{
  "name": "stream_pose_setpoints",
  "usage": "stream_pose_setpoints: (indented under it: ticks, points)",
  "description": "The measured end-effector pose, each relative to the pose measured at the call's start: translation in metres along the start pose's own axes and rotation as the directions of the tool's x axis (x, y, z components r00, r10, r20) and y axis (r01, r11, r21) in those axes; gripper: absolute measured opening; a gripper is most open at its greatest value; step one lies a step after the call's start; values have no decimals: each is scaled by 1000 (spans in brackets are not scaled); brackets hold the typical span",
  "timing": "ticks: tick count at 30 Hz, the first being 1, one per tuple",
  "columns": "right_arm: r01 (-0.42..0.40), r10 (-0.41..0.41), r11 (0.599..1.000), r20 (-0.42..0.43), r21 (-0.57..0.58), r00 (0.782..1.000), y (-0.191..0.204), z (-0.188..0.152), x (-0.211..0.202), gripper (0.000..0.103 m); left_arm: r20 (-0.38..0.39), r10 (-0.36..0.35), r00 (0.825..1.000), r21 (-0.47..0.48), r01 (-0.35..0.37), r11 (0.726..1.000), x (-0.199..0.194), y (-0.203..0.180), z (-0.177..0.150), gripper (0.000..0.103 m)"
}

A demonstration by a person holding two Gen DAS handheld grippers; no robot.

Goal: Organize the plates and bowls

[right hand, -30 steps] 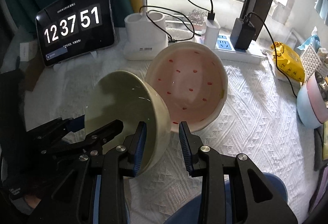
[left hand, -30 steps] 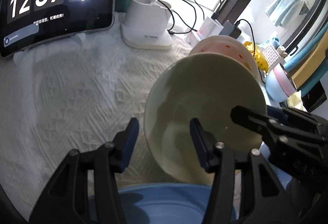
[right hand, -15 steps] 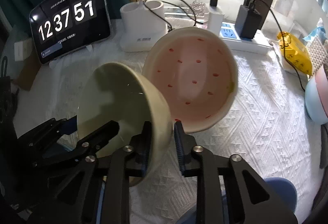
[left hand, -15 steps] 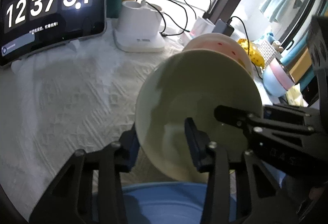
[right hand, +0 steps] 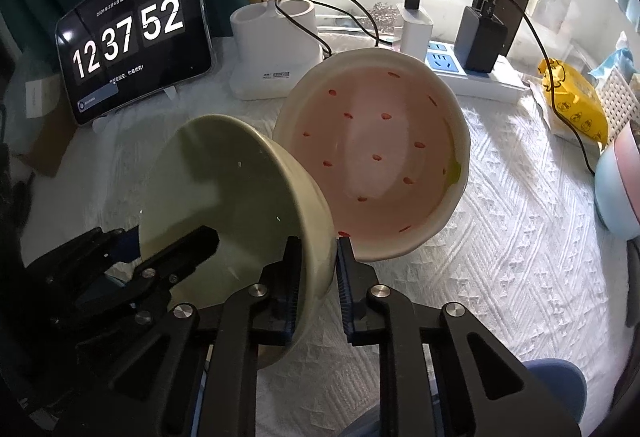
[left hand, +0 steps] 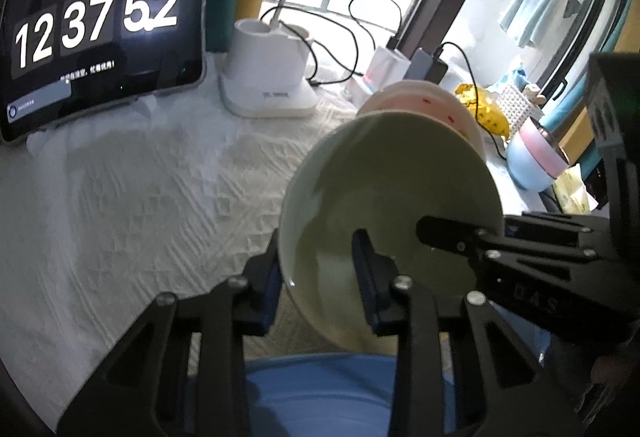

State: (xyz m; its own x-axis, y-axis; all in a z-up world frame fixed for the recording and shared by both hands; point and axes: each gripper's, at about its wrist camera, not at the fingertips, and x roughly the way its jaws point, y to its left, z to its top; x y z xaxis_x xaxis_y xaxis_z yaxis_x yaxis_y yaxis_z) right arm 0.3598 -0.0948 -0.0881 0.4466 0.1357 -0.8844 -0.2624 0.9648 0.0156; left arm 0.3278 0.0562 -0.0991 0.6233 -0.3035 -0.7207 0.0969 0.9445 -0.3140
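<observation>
Through the left wrist view first: my left gripper (left hand: 318,277) has its jaws clamped on the near-left rim of the pale green glossy ceramic bowl (left hand: 396,181), one finger outside the wall, one inside. Bowl is tipped on its side, mouth facing me, held above the white textured tablecloth (left hand: 140,197). My right gripper (left hand: 448,233) comes in from the right with a black finger inside the same bowl. Behind the green bowl, only the top edge of the pink-white round bowl with red specks (left hand: 416,99) shows. Far left, a black tablet showing a clock (left hand: 96,25) reads 12 37 52. Far centre, a white two-slot plastic holder (left hand: 268,77) with black cables. Far right, a pastel blue and pink container (left hand: 536,161). Blue plate edge (left hand: 332,389) sits near, under the gripper.

Right wrist view: right gripper (right hand: 318,279) grips the green bowl (right hand: 236,197) at its right rim, jaws closed on the wall. Left gripper (right hand: 164,249) reaches in from the left, one finger inside the bowl. Speckled bowl (right hand: 384,153) is tilted just right of the green one; I can't tell if they touch. White power strip with chargers (right hand: 460,65) far right, yellow packet (right hand: 572,97) at the right edge, tablet (right hand: 132,33) far left, holder (right hand: 276,53) far centre.
</observation>
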Motion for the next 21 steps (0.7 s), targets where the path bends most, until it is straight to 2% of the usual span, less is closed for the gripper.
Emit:
stream_pose_setpoints:
  ticks: [12, 21]
  points:
    - [-19, 18, 1000, 68, 11, 998, -2, 3, -27, 14, 76, -41, 996, 19, 40, 999, -20, -4, 4, 34]
    - [-43, 42, 999, 108, 6, 993, -8, 4, -48, 14, 158, -44, 986, 59, 35, 998, -43, -16, 2, 32]
